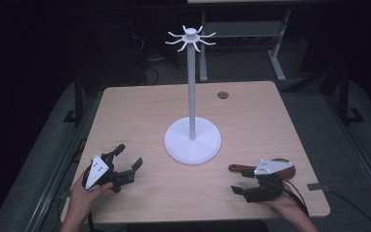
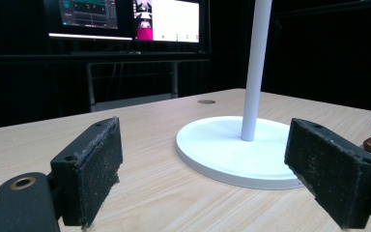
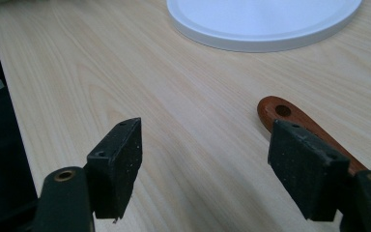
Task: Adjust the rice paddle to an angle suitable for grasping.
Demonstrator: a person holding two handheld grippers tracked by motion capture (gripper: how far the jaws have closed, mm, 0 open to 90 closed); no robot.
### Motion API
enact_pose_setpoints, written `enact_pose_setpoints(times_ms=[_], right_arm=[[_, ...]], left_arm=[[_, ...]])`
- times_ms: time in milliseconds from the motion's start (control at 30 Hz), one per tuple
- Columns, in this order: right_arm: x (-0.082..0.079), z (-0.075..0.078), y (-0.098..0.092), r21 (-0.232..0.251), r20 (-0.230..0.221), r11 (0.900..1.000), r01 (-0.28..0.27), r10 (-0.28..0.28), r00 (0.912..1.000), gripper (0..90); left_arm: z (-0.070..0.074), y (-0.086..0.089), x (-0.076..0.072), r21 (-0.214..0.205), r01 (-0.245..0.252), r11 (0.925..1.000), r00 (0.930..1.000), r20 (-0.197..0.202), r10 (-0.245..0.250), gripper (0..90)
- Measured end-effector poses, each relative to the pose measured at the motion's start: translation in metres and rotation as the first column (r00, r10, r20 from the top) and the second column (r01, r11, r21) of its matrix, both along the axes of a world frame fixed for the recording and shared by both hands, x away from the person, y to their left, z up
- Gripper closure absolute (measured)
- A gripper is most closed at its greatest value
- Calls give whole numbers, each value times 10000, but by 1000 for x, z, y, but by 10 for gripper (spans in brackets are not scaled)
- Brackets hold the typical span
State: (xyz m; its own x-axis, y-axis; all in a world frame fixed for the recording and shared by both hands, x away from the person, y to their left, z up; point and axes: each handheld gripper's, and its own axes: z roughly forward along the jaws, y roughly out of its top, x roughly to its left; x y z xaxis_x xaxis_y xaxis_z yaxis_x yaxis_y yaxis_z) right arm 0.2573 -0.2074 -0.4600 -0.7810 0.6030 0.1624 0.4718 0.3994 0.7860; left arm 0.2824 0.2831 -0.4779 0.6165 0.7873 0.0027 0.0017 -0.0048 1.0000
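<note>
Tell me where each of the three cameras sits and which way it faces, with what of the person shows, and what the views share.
High view: above the person's side, looking forward and down at the table; both hands, left gripper and right gripper enter below.
Left gripper view: low on the left gripper, facing the white stand; open jaws show.
Right gripper view: on the right gripper, tilted down at the wood; open jaws show.
Shared: stand base and brown wooden handle.

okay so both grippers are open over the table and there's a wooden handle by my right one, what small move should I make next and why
Probably shift the right gripper sideways until the wooden handle lies between its open jaws. Now the handle lies flat on the table and runs under one jaw, not in the gap. Its holed end points toward the white stand, so hanging it may follow.
</note>
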Motion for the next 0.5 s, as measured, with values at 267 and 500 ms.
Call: enact_pose_setpoints(times_ms=[267, 500], right_arm=[[0, 1, -2, 43, 88, 10000, 13, -13, 10000, 275], [1, 2, -5, 179, 172, 9998, 116, -119, 9998, 275]], left_arm=[[0, 0, 0, 41, 8, 10000, 10000, 9, -8, 129], [0, 1, 0, 187, -5, 9998, 10000, -19, 5, 129]])
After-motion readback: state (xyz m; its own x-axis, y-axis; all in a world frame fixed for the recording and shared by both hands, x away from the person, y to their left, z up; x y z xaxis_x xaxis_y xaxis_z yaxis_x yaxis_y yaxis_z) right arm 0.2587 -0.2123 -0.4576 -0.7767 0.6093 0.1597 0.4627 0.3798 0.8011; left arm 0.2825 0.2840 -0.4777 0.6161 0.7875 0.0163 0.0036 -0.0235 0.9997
